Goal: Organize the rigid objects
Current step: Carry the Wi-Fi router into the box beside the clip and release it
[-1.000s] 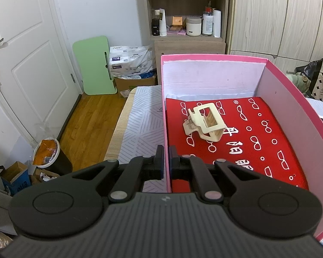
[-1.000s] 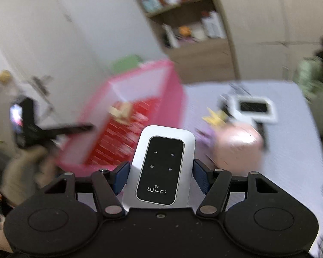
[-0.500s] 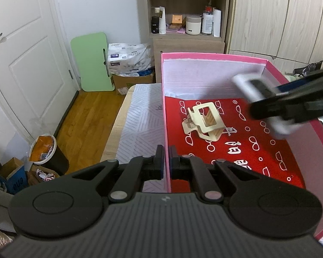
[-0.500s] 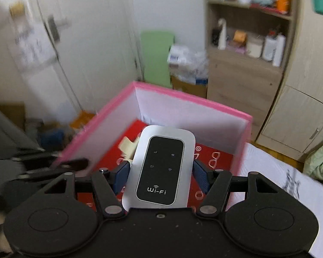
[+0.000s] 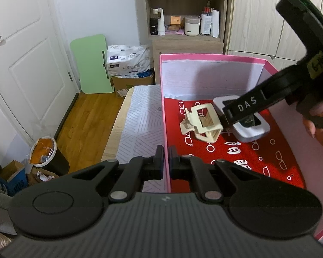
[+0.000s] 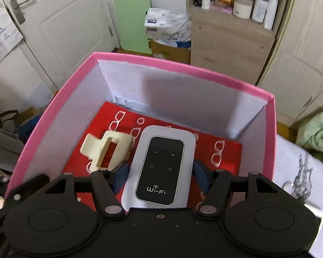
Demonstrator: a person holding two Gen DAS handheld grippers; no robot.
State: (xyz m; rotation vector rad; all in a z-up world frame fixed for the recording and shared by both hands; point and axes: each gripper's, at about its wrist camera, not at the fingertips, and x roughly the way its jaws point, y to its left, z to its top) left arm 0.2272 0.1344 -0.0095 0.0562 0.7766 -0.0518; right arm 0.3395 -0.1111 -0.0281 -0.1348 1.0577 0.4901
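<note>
A pink box [image 5: 211,56] with a red patterned floor stands on the table; it also shows in the right wrist view [image 6: 183,71]. My left gripper [image 5: 165,163] is shut on the box's left wall. A cream hair claw clip [image 5: 201,122] lies on the red floor, also seen in the right wrist view [image 6: 106,148]. My right gripper [image 6: 159,172] is shut on a white and black Wi-Fi router [image 6: 159,165] and holds it low inside the box, right of the clip. In the left wrist view the router [image 5: 250,129] sits at the floor under the right gripper [image 5: 245,111].
The table has a patterned white cloth [image 5: 137,120]. A wooden shelf unit [image 5: 185,15] with bottles stands behind the box. A door [image 5: 21,60], a green board [image 5: 90,63] and a bin [image 5: 46,153] are at the left. Green cloth [image 6: 314,131] lies at the right.
My right gripper has swung left from over the table and come down into the box with the router. My left gripper has stayed on the box wall.
</note>
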